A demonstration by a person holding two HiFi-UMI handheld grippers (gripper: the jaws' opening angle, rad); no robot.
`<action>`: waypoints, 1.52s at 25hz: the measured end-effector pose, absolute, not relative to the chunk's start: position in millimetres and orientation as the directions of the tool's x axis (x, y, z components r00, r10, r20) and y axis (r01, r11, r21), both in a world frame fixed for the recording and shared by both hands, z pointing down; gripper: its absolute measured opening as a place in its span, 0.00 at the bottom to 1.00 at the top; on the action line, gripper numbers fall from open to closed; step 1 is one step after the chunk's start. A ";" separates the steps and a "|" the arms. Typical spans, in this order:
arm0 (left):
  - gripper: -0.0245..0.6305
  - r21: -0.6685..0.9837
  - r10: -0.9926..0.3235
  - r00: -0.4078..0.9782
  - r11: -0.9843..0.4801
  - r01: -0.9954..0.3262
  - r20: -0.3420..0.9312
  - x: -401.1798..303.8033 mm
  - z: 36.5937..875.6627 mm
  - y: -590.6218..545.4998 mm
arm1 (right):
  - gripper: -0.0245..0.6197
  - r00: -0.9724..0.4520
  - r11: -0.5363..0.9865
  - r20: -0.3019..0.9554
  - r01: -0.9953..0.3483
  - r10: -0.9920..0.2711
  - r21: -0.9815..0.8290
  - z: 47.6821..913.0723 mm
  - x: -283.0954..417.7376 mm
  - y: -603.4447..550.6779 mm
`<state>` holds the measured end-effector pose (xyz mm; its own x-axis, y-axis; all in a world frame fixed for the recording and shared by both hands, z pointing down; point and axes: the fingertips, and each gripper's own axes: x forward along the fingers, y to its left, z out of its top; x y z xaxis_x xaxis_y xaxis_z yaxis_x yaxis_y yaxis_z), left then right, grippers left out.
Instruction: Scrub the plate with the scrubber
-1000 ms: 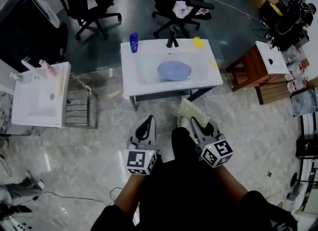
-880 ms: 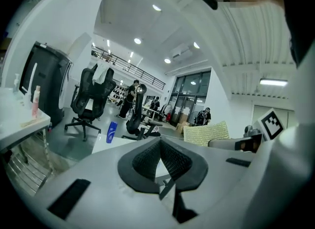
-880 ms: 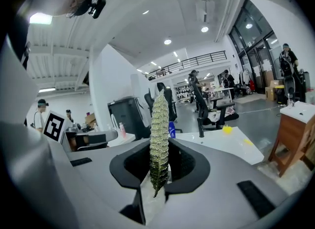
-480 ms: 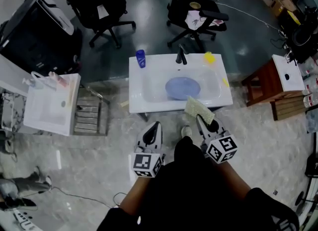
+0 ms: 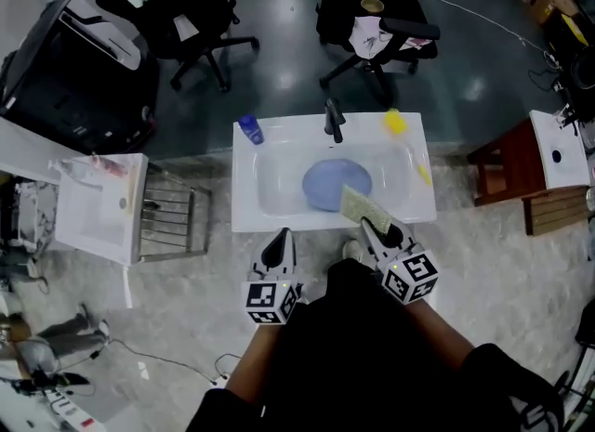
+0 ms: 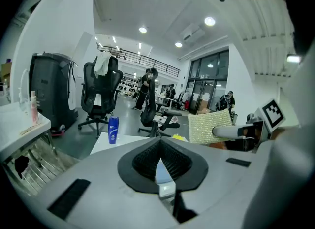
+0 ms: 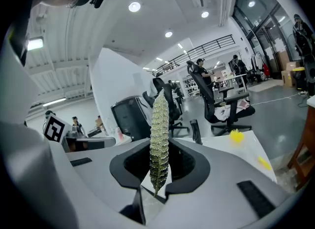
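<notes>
A blue plate (image 5: 327, 182) lies in the basin of the white sink (image 5: 270, 216). My right gripper (image 5: 375, 227) hangs over the sink's near edge, shut on a flat yellow-green scrubber (image 5: 359, 205) whose far end overlaps the plate's near right rim in the head view. In the right gripper view the scrubber (image 7: 159, 139) stands edge-on between the jaws. My left gripper (image 5: 278, 246) is shut and holds nothing, just short of the sink's front edge. In the left gripper view the scrubber (image 6: 210, 126) shows to the right.
A black tap (image 5: 333, 120), a blue bottle (image 5: 249, 129) and a yellow object (image 5: 395, 122) stand on the sink's back rim. A second white sink (image 5: 102, 226) and a wire rack (image 5: 171, 219) are to the left. Office chairs (image 5: 372, 21) stand behind; a wooden stool (image 5: 507, 179) is right.
Both grippers have come up to the sink. The scrubber has moved from above the floor to above the plate's near rim. The left gripper stayed shut.
</notes>
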<state>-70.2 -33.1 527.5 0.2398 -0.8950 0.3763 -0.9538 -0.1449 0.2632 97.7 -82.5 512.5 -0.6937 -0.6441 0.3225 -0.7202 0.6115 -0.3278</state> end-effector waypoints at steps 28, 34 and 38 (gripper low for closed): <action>0.31 0.419 -0.515 0.314 0.098 -0.902 0.797 -68.4 813.7 -183.9 | 0.13 -0.743 0.571 0.416 -0.669 -0.524 -0.475 578.8 149.4 -163.7; 0.35 0.452 -0.409 0.363 0.145 -0.880 0.837 -73.7 856.7 -191.5 | 0.13 -0.746 0.558 0.447 -0.665 -0.493 -0.496 593.0 147.1 -159.9; 0.39 0.519 -0.336 0.441 0.189 -0.834 0.832 -65.6 873.8 -192.6 | 0.13 -0.754 0.549 0.429 -0.657 -0.498 -0.517 596.7 152.8 -166.0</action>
<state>-65.6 -192.6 873.8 0.4415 -0.3362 0.8319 -0.8337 0.1892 0.5189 152.8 -166.0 596.7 -0.7536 -0.4983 0.4286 -0.6569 0.5488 -0.5170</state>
